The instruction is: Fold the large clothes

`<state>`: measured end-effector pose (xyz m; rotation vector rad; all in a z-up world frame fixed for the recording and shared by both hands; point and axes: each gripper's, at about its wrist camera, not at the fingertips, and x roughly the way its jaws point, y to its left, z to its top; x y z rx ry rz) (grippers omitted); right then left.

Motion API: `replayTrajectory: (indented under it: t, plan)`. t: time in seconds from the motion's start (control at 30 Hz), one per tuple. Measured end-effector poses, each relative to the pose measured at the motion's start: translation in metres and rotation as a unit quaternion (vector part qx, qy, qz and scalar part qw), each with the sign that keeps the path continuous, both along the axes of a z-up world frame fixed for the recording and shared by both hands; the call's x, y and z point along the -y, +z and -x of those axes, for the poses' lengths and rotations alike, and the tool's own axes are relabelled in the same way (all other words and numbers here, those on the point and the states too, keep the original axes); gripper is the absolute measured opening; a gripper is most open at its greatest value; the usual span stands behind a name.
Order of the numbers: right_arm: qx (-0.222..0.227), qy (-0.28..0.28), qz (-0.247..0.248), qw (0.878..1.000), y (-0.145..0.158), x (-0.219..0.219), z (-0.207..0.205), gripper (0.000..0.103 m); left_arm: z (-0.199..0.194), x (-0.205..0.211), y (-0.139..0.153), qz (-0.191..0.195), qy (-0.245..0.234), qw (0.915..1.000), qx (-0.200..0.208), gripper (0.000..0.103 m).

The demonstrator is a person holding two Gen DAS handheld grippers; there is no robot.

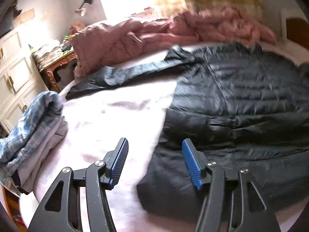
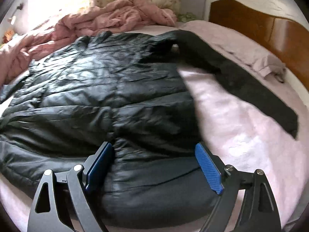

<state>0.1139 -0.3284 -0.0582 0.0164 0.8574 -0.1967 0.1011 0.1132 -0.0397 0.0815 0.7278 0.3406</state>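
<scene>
Pale pink sheets cover the bed (image 2: 241, 116), and a dark quilted jacket (image 2: 100, 89) lies spread flat across the middle of it, hem toward the cameras, collar toward the crumpled pink duvet (image 2: 108, 19) heaped at the far side. One sleeve (image 2: 241, 85) stretches out straight to the right toward the wooden headboard (image 2: 260, 23); the other sleeve (image 1: 123, 75) runs left toward the bed's edge near a carved side table (image 1: 56, 65).

By the look of it, folding has not begun: both sleeves lie out and the body lies open. A stack of folded clothes (image 1: 32, 131) at the bed's left corner suggests other pieces are done.

The left tongs (image 1: 154, 160) stand partly open and hold nothing, hanging over the jacket's lower left edge where dark fabric meets sheet. The right tongs (image 2: 154, 166) stand wide and hold nothing either, poised over the hem with cloth beneath the gap; I cannot tell if the pads touch it.

Bare sheet lies on both sides of the body, so there is room to swing each sleeve inward. The folded stack sits close on the left, the duvet crowds the collar side, and the bed's near edge is just below the hem.
</scene>
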Motion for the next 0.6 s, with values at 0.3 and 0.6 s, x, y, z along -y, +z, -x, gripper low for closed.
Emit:
replayTrajectory:
  t: [0.3,0.6]
  plan:
    - [0.076,0.018,0.007,0.997,0.040,-0.007,0.045,0.089,0.056,0.027,0.048,0.028,-0.044,0.9962,0.070,0.056]
    - [0.149,0.041,0.035,0.987,0.067,-0.034,0.101,0.090,0.103,0.092,0.052,0.064,-0.176,0.9775,0.097,0.058]
